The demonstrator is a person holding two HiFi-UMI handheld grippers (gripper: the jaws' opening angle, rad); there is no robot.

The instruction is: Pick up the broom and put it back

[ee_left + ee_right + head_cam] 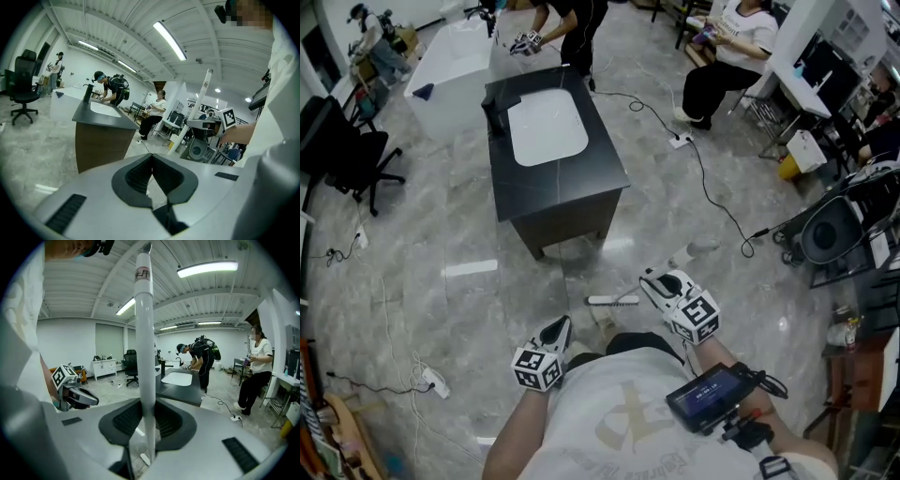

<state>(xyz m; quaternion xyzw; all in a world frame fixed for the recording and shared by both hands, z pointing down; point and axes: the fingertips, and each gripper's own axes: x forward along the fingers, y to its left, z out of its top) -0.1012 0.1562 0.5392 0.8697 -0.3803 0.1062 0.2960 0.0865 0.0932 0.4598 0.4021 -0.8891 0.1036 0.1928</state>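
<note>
My right gripper (145, 420) is shut on the white broom handle (144, 333), which stands upright between its pads and rises past the top of the right gripper view. In the head view the right gripper (661, 286) is low at centre right. The pale broom head (614, 301) shows just left of it, down by the floor. My left gripper (555, 333) hangs lower left, apart from the broom. Its jaws meet with nothing between them in the left gripper view (151, 159), where the broom handle (205, 89) stands off to the right.
A black cabinet with a white sink (511, 183) stands ahead. A cable and power strip (680, 141) lie on the grey floor to its right. A black office chair (356, 159) is at left, equipment (834, 230) at right, and people work at the back.
</note>
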